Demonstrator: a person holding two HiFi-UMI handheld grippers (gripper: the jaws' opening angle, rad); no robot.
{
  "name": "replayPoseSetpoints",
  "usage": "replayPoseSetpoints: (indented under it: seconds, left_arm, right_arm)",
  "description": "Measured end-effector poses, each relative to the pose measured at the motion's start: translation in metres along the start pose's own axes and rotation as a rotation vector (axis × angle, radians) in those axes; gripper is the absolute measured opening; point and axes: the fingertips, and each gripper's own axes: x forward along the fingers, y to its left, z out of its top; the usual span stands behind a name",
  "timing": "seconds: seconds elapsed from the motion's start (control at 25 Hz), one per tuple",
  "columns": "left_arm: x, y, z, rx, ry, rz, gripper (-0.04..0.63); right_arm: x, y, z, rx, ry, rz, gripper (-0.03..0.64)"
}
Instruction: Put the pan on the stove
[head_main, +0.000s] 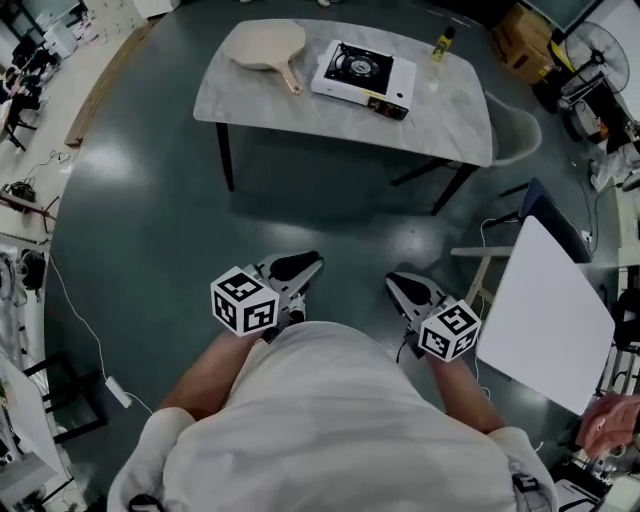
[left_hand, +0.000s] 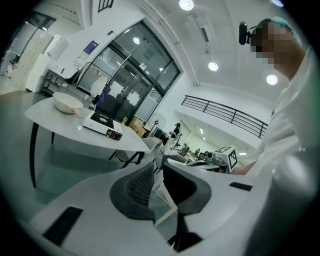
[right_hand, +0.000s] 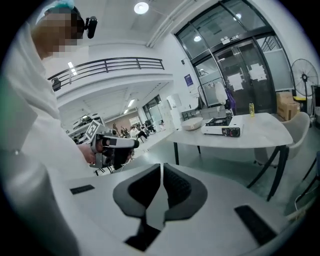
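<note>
**A:** Both grippers are held low and close to the body, well short of the counter (head_main: 300, 112). Where's the pan?

**B:** The pan (head_main: 262, 45) is on the counter's left end, just about twelve o'clock from the left gripper (head_main: 300, 266). From the right gripper (head_main: 405, 288) it's more like eleven o'clock, so the left one looks the nearer.

**A:** And the stove?

**B:** The stove (head_main: 362, 72) is just beside the pan, at its three o'clock. The handle (head_main: 291, 78) runs out from the bowl toward five o'clock, slanting back at the person and toward the stove.

**A:** Anything held?

**B:** Nothing. The left fingers (left_hand: 137, 187) are parted by a sliver with only air between them. The right fingers (right_hand: 142, 190) are pressed all but together, and they're empty too.

**A:** So the call?

**B:** My read is a step up to the counter first. Then the left side takes that handle end-on, and the pan has a short carry toward three o'clock.
</note>
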Motion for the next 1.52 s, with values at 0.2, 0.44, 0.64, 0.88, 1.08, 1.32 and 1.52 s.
replayPoseSetpoints:
  seconds: [0.2,0.44,0.64,0.88,1.08,1.32,1.52]
  left_arm:
    - [0.009,0.057,0.038,-0.021,0.012,-0.045,0.156]
    - [0.024,0.101,0.061,-0.042,0.024,-0.037,0.225]
    - [0.048,0.127,0.102,-0.105,-0.062,-0.066,0.281]
    - [0.075,0.173,0.153,-0.122,-0.105,-0.014,0.281]
    - [0.082,0.245,0.191,-0.274,-0.241,0.079,0.281]
    - [0.097,0.351,0.222,-0.444,-0.328,0.121,0.281]
    - [0.117,0.450,0.250,-0.541,-0.370,0.133,0.293]
  right_arm:
    - [0.045,-0.017,0.030,0.059,-0.030,-0.038,0.041]
    - [0.068,-0.037,0.031,0.112,0.016,-0.041,0.051]
    - [0.082,-0.078,0.057,0.156,0.006,-0.017,0.051]
    - [0.087,-0.134,0.090,0.162,-0.031,0.001,0.048]
    - [0.084,-0.175,0.090,0.200,-0.036,-0.037,0.044]
    - [0.093,-0.211,0.103,0.235,-0.063,-0.138,0.043]
    - [0.114,-0.223,0.135,0.287,-0.120,-0.246,0.043]
